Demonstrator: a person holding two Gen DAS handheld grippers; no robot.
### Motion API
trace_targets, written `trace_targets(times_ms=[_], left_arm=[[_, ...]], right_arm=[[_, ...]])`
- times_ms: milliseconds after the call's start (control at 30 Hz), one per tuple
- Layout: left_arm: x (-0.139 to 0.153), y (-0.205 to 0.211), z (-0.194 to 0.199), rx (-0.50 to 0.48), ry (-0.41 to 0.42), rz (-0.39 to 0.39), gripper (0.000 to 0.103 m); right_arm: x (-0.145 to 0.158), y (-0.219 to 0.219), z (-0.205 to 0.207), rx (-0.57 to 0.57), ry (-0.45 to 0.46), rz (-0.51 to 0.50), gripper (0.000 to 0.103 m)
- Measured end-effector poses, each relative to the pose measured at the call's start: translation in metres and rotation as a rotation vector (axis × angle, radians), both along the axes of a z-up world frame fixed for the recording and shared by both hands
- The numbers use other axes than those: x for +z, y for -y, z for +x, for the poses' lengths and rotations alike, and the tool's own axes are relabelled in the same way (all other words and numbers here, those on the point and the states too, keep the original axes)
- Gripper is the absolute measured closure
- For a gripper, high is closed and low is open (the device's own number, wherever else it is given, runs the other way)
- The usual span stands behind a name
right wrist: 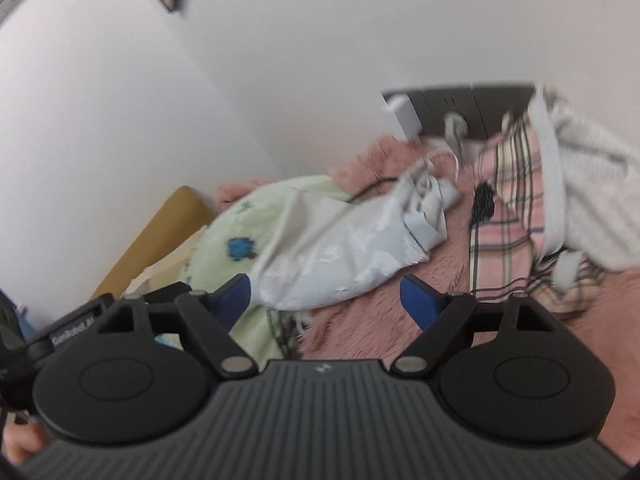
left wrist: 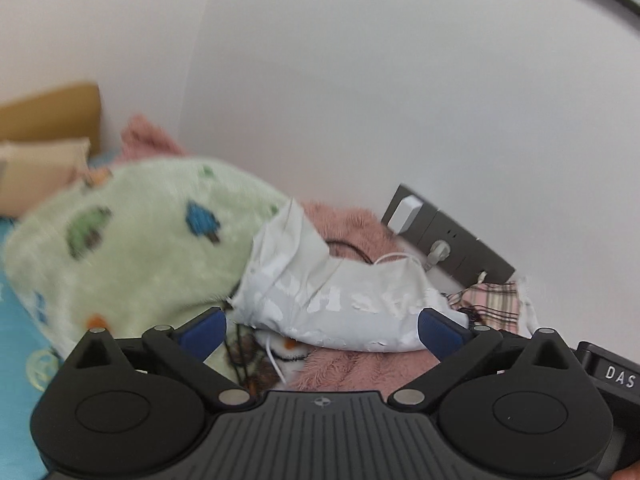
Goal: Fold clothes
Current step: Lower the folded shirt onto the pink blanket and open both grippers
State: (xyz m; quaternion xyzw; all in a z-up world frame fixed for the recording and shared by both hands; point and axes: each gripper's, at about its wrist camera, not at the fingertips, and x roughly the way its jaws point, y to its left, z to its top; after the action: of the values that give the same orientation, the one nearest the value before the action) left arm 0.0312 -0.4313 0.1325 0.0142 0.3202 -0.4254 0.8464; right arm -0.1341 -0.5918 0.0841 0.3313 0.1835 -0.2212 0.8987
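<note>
Pale grey-white garment lay crumpled on pink fluffy blanket, against green patterned fleece; one plaid pink garment beside it; left gripper spread wide, empty; right gripper likewise.

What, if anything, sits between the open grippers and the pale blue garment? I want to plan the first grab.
Nothing visible blocks either one. The pale blue garment lies directly ahead of the left gripper and the right gripper, on the pink fuzzy blanket, partly overlapping the green patterned blanket. A white cable rests on its far edge.
</note>
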Motion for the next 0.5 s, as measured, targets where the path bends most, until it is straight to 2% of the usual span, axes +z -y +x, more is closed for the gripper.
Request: trace_targets(times_ms=[133,300,500], left_arm=[[0.037,-0.035,-0.042,0.001,0.106,-0.032,0.0],[0.07,-0.069,-0.086,0.008,0.214,-0.043,0.0],[0.083,-0.088,-0.109,0.015,0.26,-0.048,0.0]], right_arm=[[0.036,-0.03,-0.024,0.028,-0.006,-0.116,0.019],[0.068,-0.064,-0.048,0.075,-0.029,-0.241,0.019],[0.089,-0.087,-0.07,0.079,-0.01,-0.301,0.019]])
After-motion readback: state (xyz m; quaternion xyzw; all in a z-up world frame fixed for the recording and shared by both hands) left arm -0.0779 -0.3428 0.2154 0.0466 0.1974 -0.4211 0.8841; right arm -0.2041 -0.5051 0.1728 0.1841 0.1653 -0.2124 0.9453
